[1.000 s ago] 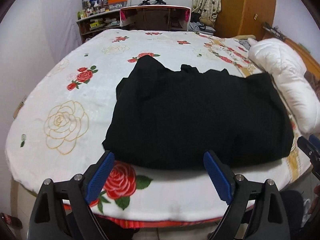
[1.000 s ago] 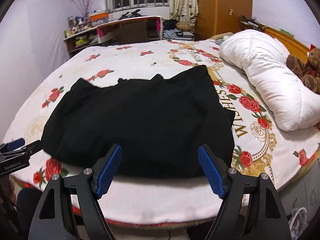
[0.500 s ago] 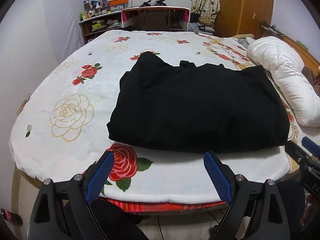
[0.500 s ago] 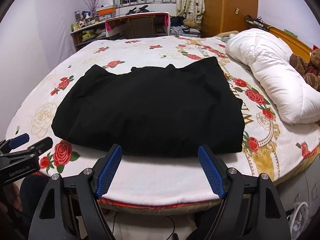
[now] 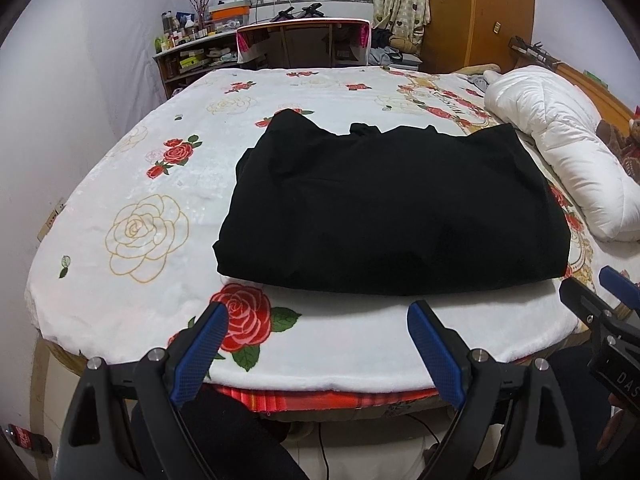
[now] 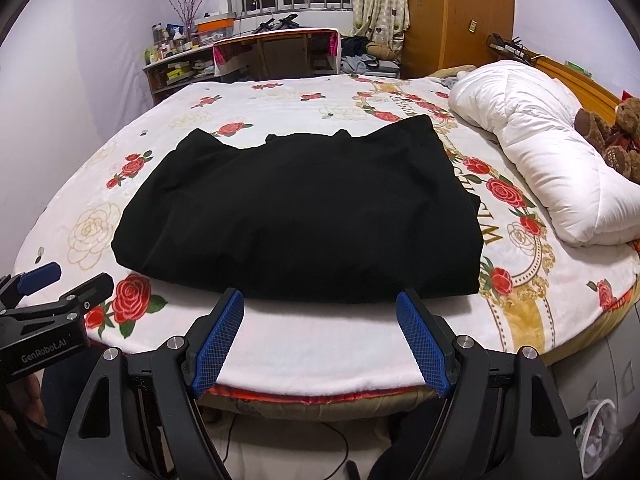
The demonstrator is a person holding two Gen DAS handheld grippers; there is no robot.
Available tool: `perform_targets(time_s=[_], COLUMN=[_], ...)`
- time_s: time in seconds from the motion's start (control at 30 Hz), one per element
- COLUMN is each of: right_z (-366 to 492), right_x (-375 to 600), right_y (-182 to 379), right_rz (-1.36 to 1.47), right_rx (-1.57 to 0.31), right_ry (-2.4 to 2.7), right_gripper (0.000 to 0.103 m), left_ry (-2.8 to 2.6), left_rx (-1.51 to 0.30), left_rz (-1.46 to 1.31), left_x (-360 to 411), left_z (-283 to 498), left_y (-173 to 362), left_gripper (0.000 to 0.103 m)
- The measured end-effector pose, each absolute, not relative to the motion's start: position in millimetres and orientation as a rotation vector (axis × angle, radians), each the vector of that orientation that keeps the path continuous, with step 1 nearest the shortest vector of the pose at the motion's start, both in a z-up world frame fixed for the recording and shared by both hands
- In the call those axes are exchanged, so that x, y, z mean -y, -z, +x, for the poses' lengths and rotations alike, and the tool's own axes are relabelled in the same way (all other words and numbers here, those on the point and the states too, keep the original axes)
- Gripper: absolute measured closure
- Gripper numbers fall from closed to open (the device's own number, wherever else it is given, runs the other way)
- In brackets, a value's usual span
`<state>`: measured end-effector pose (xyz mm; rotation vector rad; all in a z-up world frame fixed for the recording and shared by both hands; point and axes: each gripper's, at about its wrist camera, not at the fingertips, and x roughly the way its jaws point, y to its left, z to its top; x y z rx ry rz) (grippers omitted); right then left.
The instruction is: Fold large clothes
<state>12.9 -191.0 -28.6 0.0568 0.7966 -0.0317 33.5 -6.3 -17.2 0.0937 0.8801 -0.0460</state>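
Note:
A large black garment (image 5: 392,208) lies folded into a wide rectangle on the rose-patterned bed cover (image 5: 152,224); it also shows in the right wrist view (image 6: 304,212). My left gripper (image 5: 318,324) is open and empty, held off the near bed edge, short of the garment's front fold. My right gripper (image 6: 320,312) is open and empty, its blue pads just short of the garment's near edge. Each gripper shows at the side of the other's view: the right (image 5: 600,300), the left (image 6: 60,288).
A white duvet (image 6: 552,152) lies along the right side of the bed, with a teddy bear (image 6: 616,136) beside it. A desk (image 5: 304,40) and cluttered shelves (image 5: 188,52) stand beyond the far edge. A wooden wardrobe (image 6: 460,12) is at the back right.
Both grippers have drawn back from the garment toward the near bed edge and risen. The garment has stayed folded in place.

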Motion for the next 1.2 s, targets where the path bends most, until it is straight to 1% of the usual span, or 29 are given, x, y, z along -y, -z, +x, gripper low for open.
perform_targets(time_s=[1.2], right_z=[-0.6], right_x=[190.6], right_y=[27.9], right_rz=[0.076], right_rx=[-0.805], right_ry=[0.046], right_gripper=[0.025], left_ry=[0.026], left_rx=[-0.881], left_rz=[0.113], left_x=[20.4], left_z=[19.1], left_y=[14.0], left_gripper=[0.011])
